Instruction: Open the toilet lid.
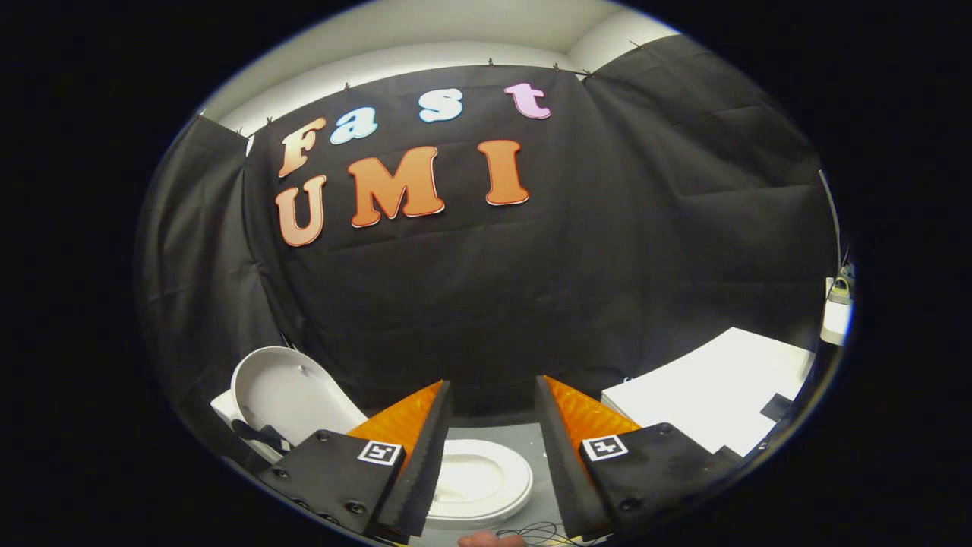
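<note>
Below and beyond the spread, empty fingers of the tool [492,391], the toilet lid [292,395] is already standing raised behind the seat [478,482], so I judge only withdrawing is remaining.

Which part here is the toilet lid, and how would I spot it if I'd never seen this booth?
Start at the black cloth wall and look down to the white toilet seat showing between the open gripper fingers. The toilet lid is the white oval shell beyond the left finger, raised and leaning back toward the cloth. Unlike the flat, ring-shaped seat, it stands up and is solid.
</note>
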A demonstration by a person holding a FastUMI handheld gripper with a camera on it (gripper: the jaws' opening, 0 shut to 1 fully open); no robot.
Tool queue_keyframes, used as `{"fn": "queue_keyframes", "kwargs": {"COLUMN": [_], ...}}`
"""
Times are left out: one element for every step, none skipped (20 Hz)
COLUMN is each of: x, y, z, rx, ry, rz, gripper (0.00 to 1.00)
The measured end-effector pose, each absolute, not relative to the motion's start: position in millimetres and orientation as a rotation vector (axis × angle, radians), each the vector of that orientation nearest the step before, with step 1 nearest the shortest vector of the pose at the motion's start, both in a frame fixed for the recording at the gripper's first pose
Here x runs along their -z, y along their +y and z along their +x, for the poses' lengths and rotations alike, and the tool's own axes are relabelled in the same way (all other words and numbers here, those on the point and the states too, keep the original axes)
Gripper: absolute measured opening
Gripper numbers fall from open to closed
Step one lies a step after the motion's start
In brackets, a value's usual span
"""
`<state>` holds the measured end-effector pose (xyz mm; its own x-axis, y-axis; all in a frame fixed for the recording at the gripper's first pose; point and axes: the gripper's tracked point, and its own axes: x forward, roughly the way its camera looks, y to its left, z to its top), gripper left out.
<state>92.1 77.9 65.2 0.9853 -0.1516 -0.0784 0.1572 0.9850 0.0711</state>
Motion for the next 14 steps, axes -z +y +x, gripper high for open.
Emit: {"fn": "queue_keyframes", "kwargs": {"x": [-63.7,-59.0,-55.3,-53.8,-56.0,-60.1,-61.9,-60.2,-56.0,-49.5,-41.0,-31.9,-25.0,-18.2], "y": [64.7,55.6,48.9,44.3,40.9,31.8,18.2,3.3,-7.3,-14.3,-21.9,-28.1,-33.9,-38.9], "z": [86.1,79.5,72.3,64.0,55.8,48.1,41.8,37.1,31.8,26.4,22.7,17.6,14.3,11.0], "rx": [0.161,0.160,0.150,0.129,0.101,0.099,0.119,0.142,0.160,0.173,0.185,0.193,0.202,0.212], "ry": [0.054,0.041,0.025,-0.002,-0.050,-0.101,-0.145,-0.175,-0.186,-0.181,-0.163,-0.148,-0.138,-0.132], "rz": [0.084,0.096,0.116,0.141,0.159,0.171,0.175,0.163,0.142,0.119,0.101,0.089,0.076,0.059], "gripper": [0.72,0.72,0.72,0.72,0.72,0.72,0.72,0.72,0.72,0.72,0.72,0.72,0.72,0.72]}}
